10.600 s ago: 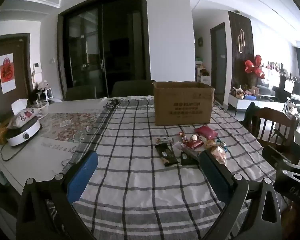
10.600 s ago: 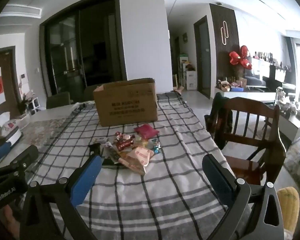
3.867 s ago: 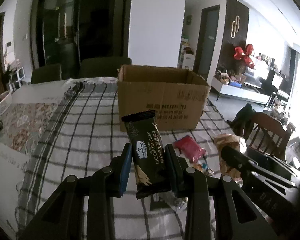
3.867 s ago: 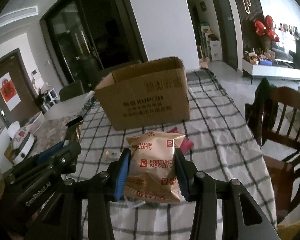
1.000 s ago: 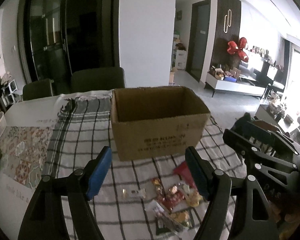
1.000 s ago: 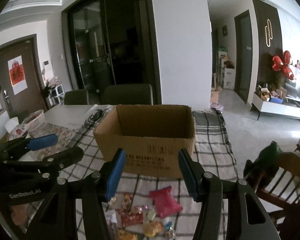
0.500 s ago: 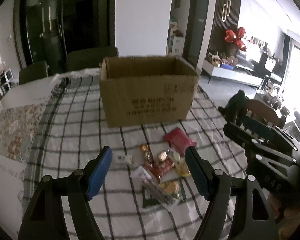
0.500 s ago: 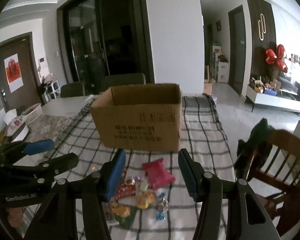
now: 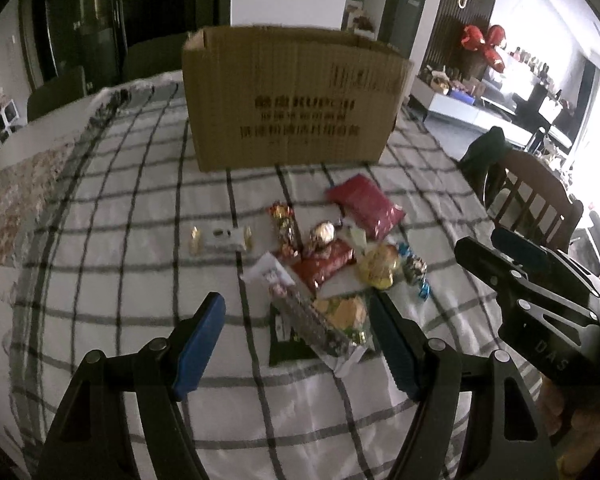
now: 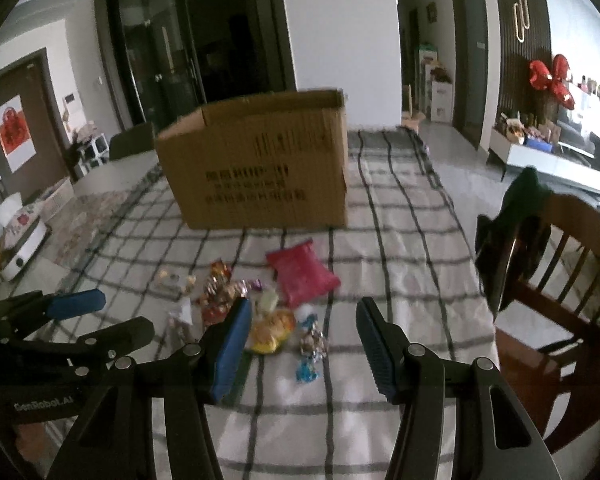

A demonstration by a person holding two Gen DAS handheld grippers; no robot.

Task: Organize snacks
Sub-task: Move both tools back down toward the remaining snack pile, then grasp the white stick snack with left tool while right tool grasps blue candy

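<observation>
Tongs both empty now: left tongs [image 9: 296, 322] and right tongs [image 10: 302, 326] spread wide, biscuit bags gone since earlier. Snack pile [image 9: 332, 256] on desk [image 9: 120, 240] before cardboard box [image 9: 292, 100]; next pick due.

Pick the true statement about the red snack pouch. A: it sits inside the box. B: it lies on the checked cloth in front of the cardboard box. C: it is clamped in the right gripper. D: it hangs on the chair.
B: the red snack pouch lies flat on the checked cloth, between the cardboard box and the open, empty right gripper.
</observation>
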